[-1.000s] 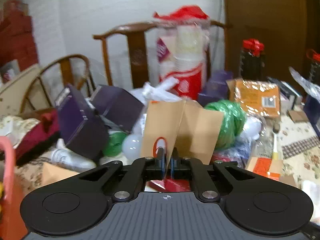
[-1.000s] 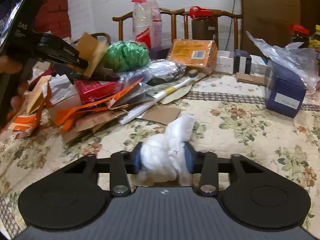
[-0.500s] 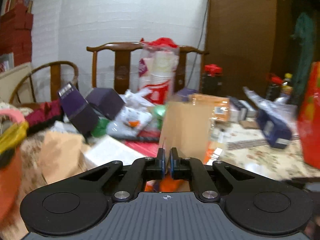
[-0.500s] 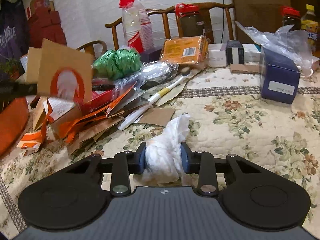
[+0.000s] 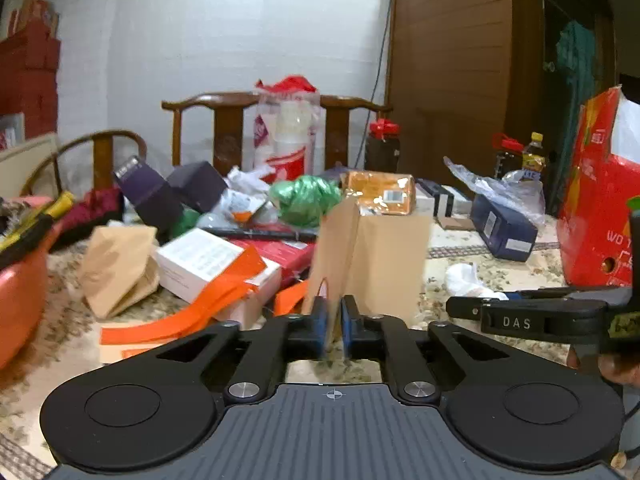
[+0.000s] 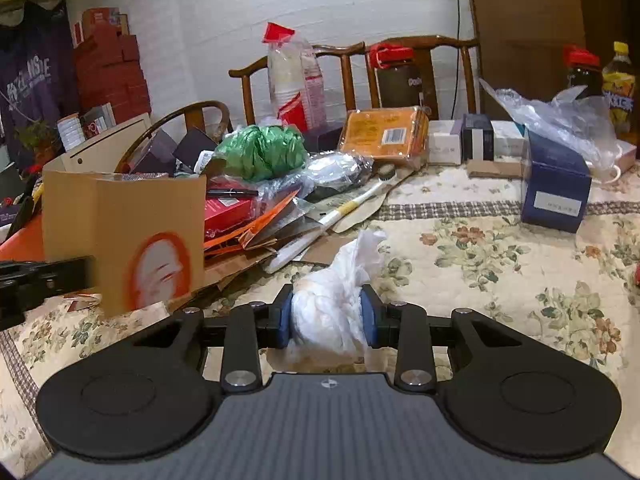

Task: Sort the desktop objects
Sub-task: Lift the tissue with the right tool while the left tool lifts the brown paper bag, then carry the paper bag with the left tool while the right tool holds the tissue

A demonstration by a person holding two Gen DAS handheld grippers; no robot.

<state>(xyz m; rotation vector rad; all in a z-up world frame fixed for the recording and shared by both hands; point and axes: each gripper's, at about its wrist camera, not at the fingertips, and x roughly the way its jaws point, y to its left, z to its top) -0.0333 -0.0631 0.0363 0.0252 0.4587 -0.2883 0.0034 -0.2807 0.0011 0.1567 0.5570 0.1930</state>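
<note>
The left hand-held gripper [image 5: 334, 322], carried away from the clutter pile [image 5: 224, 236] over open desk [image 6: 500, 280], has just been opening: its jaws now stand slightly apart around the folded cardboard [image 5: 368, 256], apparently releasing it. Right of the cardboard, the right hand-held gripper [image 6: 328, 316] stays clamped on the crumpled white tissue [image 6: 340, 288].
</note>
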